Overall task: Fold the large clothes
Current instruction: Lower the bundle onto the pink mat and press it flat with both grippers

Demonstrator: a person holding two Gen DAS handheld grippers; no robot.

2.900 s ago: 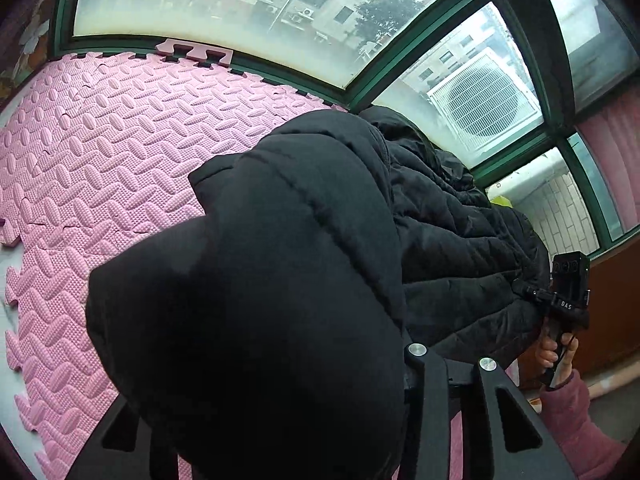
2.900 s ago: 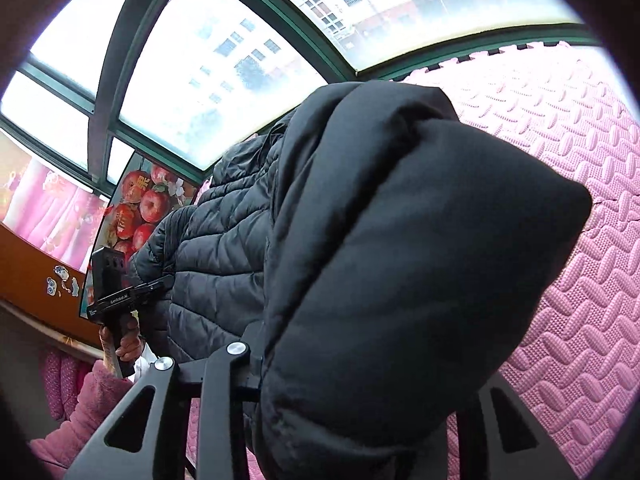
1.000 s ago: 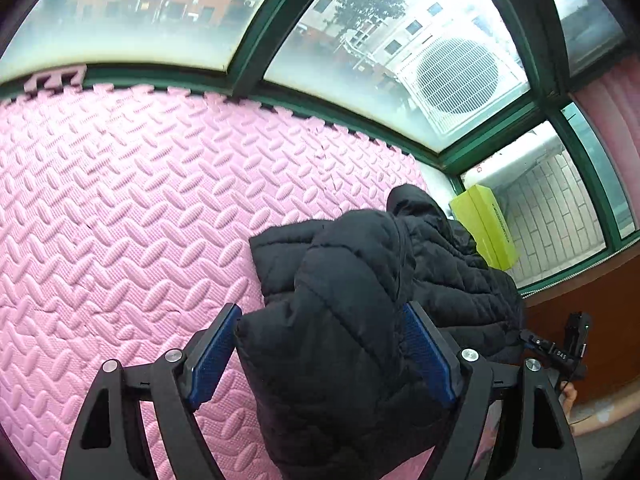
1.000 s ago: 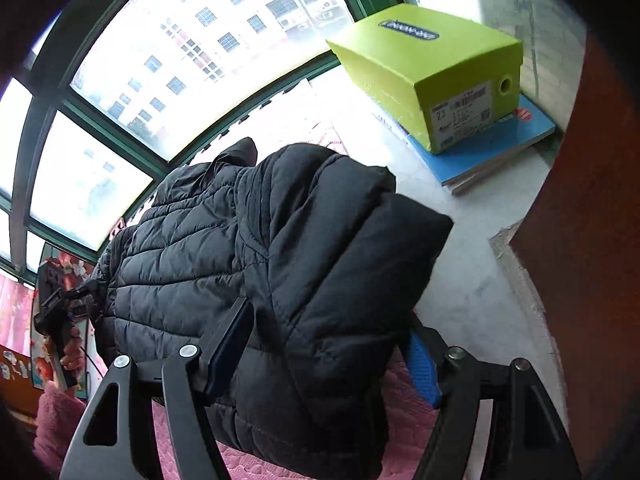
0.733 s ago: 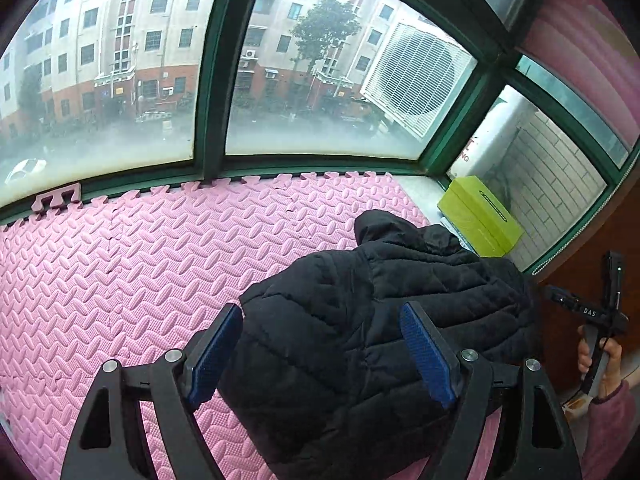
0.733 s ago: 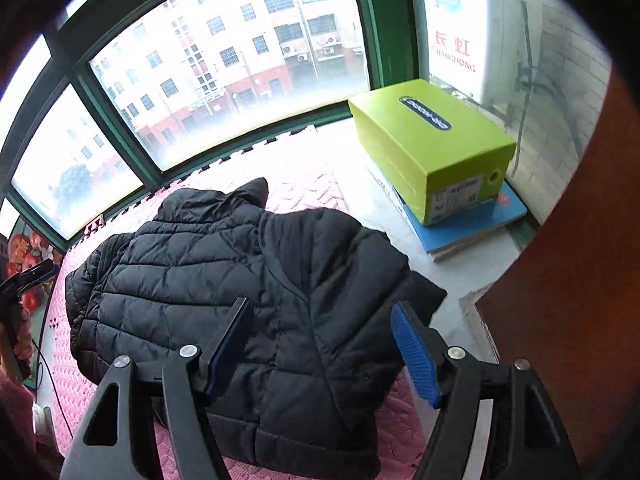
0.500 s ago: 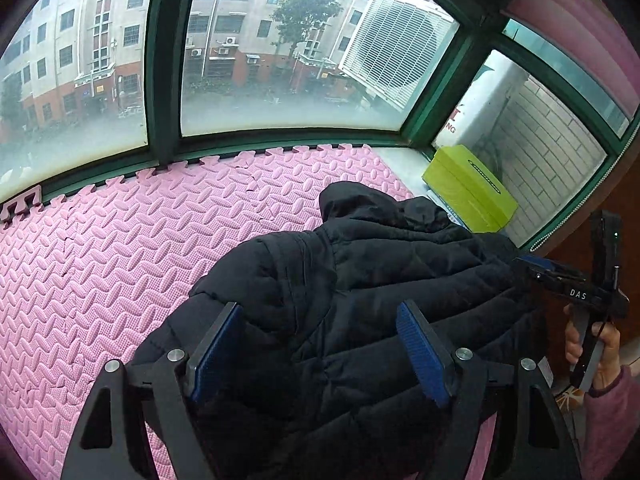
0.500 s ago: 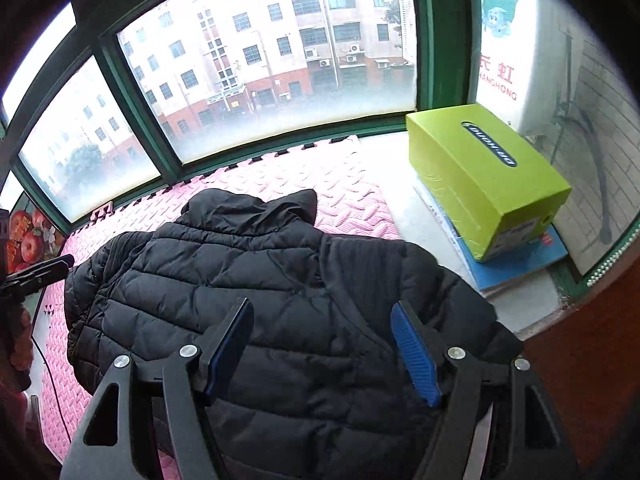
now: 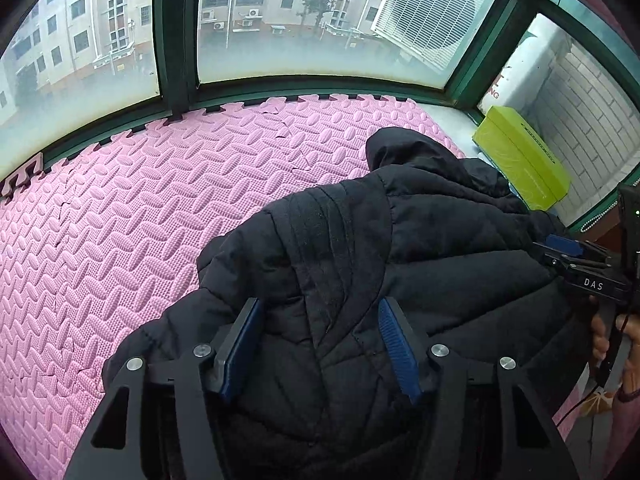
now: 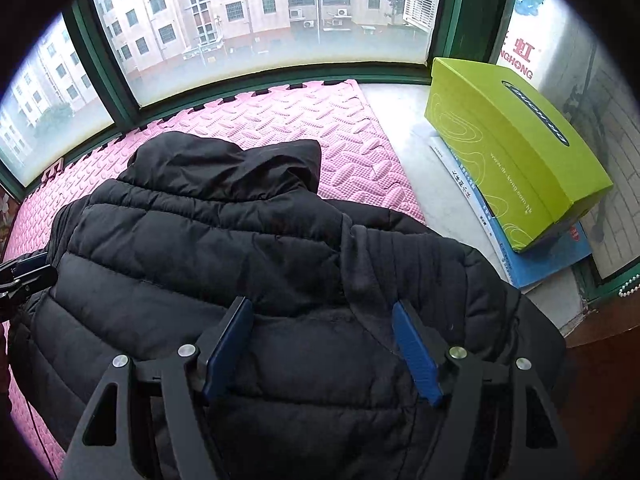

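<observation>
A black quilted puffer jacket (image 9: 420, 240) lies back-up on the pink foam mat (image 9: 140, 208), collar toward the window; it also shows in the right wrist view (image 10: 224, 248). My left gripper (image 9: 320, 320) is open, its blue pads spread just above the jacket's left shoulder and sleeve. My right gripper (image 10: 322, 324) is open above the right shoulder and sleeve, which overhangs the mat's edge. Each gripper shows at the edge of the other's view: the right one in the left wrist view (image 9: 560, 250) and the left one in the right wrist view (image 10: 24, 270).
A lime-green shoebox (image 10: 516, 152) sits on a blue book (image 10: 536, 264) on the white sill to the right of the mat (image 10: 280, 120). Green-framed windows (image 9: 176, 36) run close along the mat's far edge. A brown wooden surface (image 10: 600, 380) lies near right.
Both grippers held the jacket up, then lowered it flat onto the mat and opened. They have since drawn back a little with the jacket lying spread beneath them.
</observation>
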